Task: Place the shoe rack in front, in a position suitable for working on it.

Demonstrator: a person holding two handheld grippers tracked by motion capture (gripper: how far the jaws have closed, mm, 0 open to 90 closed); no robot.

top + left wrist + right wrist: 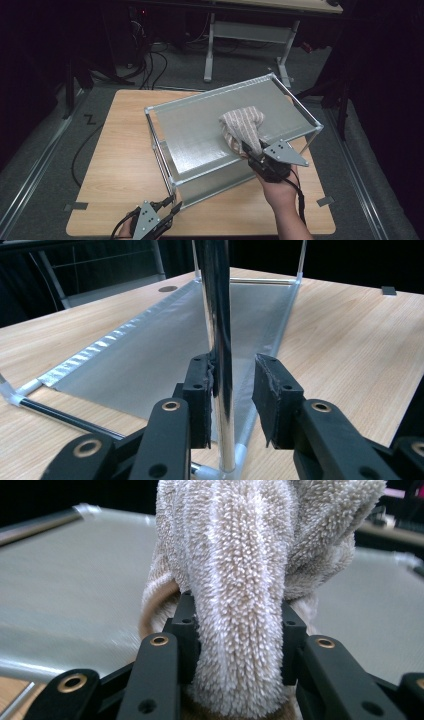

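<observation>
The right gripper (253, 151) is clenching a beige striped towel (243, 127), and the person's right hand (280, 192) is coming in behind it from the 5 o'clock edge of the high view. In the right gripper view the towel's (240, 580) pile is bulging up between both pads and rising above them, so the grasp is firm. The bunched towel is resting on the top panel of a metal-framed shelf unit (200, 130), toward the panel's 4 o'clock side, close to the near rail. The unit is standing on a wooden table (120, 165), turned at an angle to the table's edges.

The left gripper (171, 206) is sitting at the table's 7 o'clock edge, pointing toward the unit's near bottom corner. In the left gripper view (231, 390) a chrome upright post (218, 315) of the frame is standing between the jaws. The pad at 9 o'clock is lying against the post, while the pad at 3 o'clock is standing clear of it with a visible gap, so this claw is not yet clamping; it is released around the post. Beyond the post the unit's grey lower panel (150, 355) is stretching away toward 12 o'clock, with bare table (350, 340) showing on either side
</observation>
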